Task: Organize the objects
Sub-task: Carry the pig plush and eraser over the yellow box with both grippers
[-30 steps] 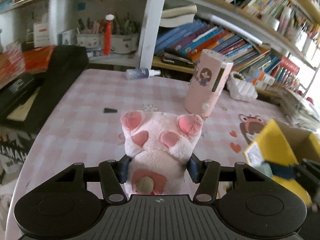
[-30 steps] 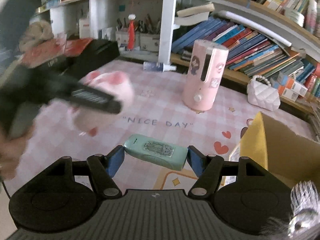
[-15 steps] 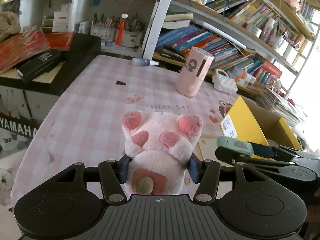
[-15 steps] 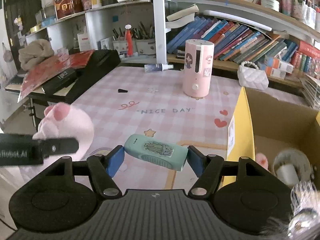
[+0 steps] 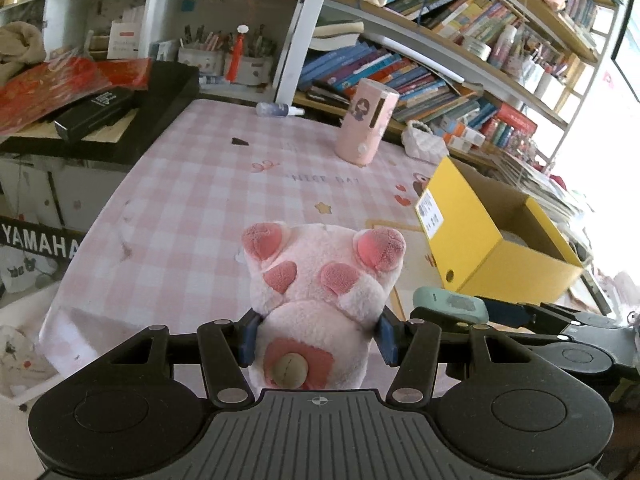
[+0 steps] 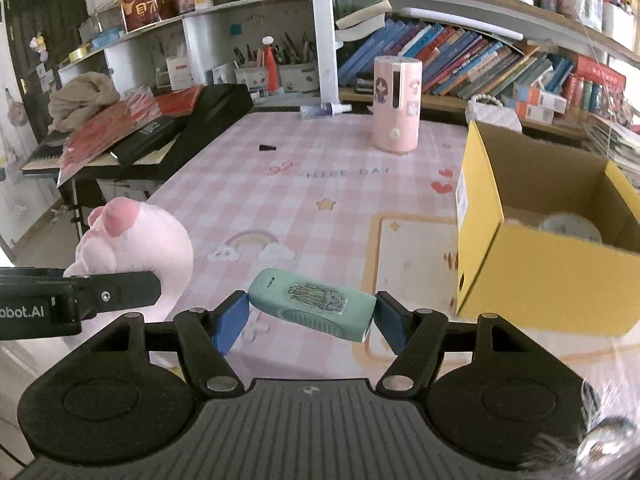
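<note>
Well, both grippers were loaded and up over the near end of the pink checked table (image 6: 248,184). The left gripper (image 5: 316,334) had its blue pads (image 5: 249,336) pressed into the sides of a pink plush toy (image 5: 320,280), jaws roughly half apart around its soft body, the toy's pink paw patches facing up the frame at centre. From the right wrist view that same toy showed at the lower left of the frame, with a black finger of the left gripper across it.

The right gripper (image 6: 310,314) was clamped on a mint-green case (image 6: 312,306) with a little sticker on top, gripped end to end and tilted, its left end higher, low in the middle of the frame. In the left wrist view the case sat at the lower right, just beside the plush toy.

At the right of both frames stood a yellow cardboard box (image 6: 532,276), open at the top, with something pale lying inside. Farther up the table stood a pink cylinder (image 6: 396,104) with a cartoon girl on it, upright, and behind it ran bookshelves (image 6: 480,64).
</note>
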`<state>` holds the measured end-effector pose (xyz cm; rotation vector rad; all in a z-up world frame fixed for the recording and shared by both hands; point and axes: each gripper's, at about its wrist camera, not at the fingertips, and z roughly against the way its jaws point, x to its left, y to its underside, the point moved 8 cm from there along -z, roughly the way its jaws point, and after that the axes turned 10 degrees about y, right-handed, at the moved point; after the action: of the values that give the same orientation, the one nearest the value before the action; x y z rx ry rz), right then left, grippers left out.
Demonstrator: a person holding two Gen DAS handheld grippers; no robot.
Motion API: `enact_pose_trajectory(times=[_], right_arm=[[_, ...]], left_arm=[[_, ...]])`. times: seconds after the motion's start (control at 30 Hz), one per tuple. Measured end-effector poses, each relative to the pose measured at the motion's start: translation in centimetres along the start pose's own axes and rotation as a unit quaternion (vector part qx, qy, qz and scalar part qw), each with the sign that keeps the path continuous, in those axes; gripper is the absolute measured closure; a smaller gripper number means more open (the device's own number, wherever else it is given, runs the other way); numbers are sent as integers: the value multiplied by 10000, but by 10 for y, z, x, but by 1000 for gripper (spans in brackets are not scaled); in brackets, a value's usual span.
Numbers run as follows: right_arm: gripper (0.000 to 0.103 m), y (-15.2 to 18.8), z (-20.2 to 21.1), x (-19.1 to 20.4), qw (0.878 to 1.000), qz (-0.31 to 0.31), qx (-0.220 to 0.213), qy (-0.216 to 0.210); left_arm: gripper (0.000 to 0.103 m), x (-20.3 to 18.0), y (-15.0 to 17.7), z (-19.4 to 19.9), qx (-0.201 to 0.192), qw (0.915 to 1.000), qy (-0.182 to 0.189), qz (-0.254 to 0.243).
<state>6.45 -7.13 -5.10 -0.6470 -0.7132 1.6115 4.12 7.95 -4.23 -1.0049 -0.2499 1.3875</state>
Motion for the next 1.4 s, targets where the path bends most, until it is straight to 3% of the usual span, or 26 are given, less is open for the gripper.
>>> enact_pose_trajectory(times=[0.3,0.8,1.17,1.4], right_arm=[[37,28,25,-13,9991,-321,67,286],[37,55,53,-91,9872,-1118,123,1134],[37,62,59,-154,9753,-1547,139,1571],[37,53,55,-188,9724,-1618,108,1680]], left_arm=[[49,-21,16,0,209,9988,337,-271],[49,-92,25,-38,616,9866,1144,-983],[49,-147,23,-78,872,9750,1516,-1368],[49,-173,14,-98,850,9730,1582,-1448]])
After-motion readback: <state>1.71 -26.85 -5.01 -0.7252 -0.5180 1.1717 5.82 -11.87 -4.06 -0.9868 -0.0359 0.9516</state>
